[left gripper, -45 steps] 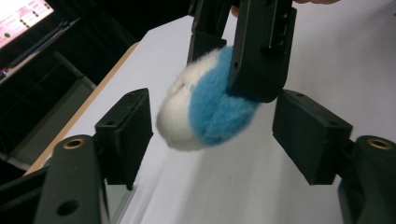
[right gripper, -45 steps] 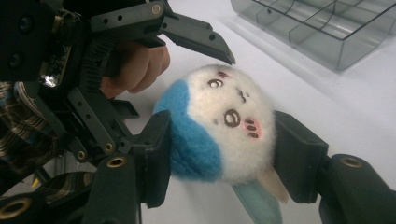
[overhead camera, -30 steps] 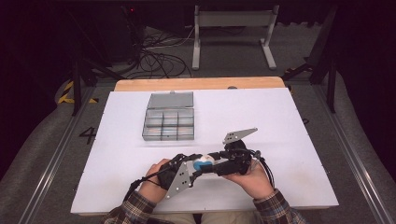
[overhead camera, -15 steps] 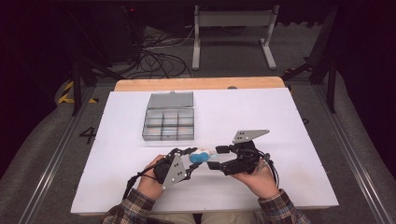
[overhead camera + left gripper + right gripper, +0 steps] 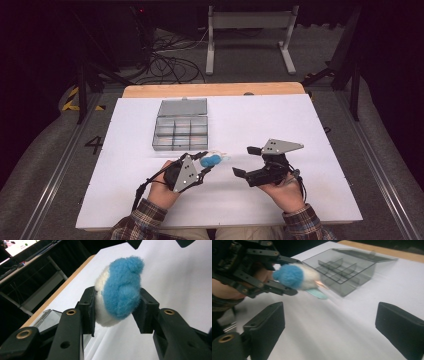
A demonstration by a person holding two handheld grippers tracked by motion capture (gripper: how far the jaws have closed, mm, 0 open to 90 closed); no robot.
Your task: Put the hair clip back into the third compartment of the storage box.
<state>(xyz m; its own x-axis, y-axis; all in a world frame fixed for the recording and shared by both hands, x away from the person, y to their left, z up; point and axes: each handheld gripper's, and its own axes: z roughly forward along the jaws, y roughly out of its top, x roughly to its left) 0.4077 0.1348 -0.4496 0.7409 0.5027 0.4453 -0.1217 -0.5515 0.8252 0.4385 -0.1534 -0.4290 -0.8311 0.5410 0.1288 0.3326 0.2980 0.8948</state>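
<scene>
A small blue and white plush toy (image 5: 212,160) is held just above the white table (image 5: 310,125), near its front middle. My left gripper (image 5: 206,166) is shut on it; in the left gripper view its black jaws squeeze the fuzzy toy (image 5: 120,297) from both sides. My right gripper (image 5: 246,161) is open, to the right of the toy and apart from it, with nothing between its fingers (image 5: 265,328). The right gripper view shows the toy (image 5: 295,277) in the left gripper (image 5: 284,282), with a pale blue tail sticking out.
A clear grey compartment box (image 5: 180,126) with its lid open stands behind the toy, left of the table's middle; it also appears as the box (image 5: 344,272) beyond the toy. A wooden edge (image 5: 215,90) runs along the table's far side.
My right gripper has let go of the toy, opened and drawn back to the right. The left gripper keeps the toy, almost in the same place.
</scene>
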